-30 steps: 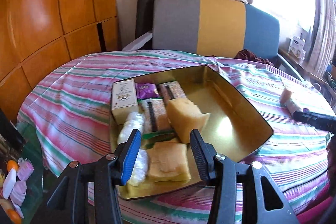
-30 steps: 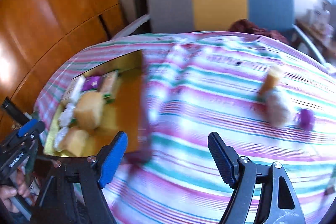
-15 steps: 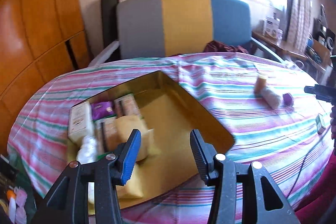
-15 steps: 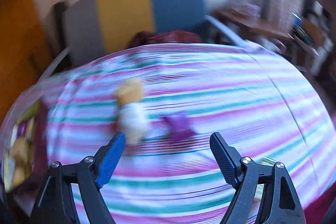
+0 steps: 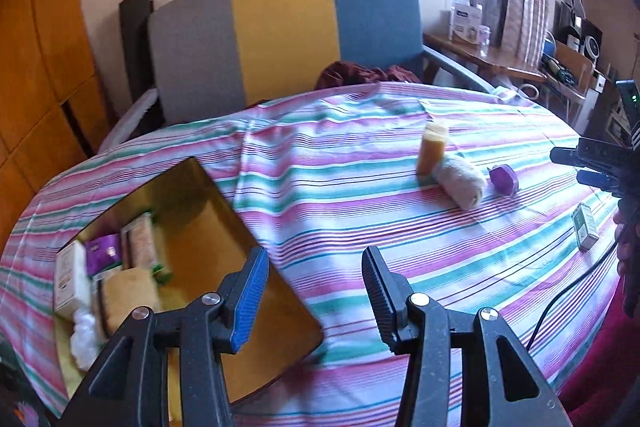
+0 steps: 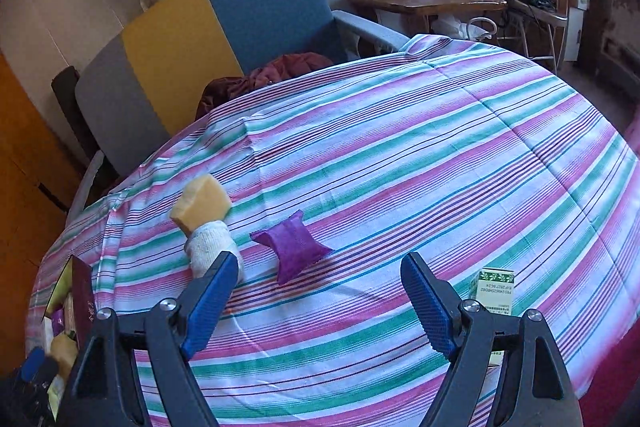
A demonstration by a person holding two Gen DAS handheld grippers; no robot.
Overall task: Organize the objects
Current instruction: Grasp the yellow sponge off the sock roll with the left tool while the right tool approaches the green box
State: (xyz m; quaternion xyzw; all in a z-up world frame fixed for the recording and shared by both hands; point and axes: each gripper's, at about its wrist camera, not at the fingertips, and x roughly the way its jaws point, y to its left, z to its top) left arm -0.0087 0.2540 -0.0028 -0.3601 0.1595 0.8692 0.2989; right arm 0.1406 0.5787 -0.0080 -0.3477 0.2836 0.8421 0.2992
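On the striped table (image 6: 400,155), the right gripper (image 6: 320,303) hovers, jaws widening and empty, purple packet (image 6: 294,251) at twelve o'clock, likely its next pickup; left gripper (image 5: 312,299) half-open, empty.

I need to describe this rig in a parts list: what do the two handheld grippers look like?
Both are black plastic clamp-style grippers with silver rivets. The left gripper has one blue ribbed pad and one black ribbed pad. The right gripper has blue ribbed pads on both fingers.
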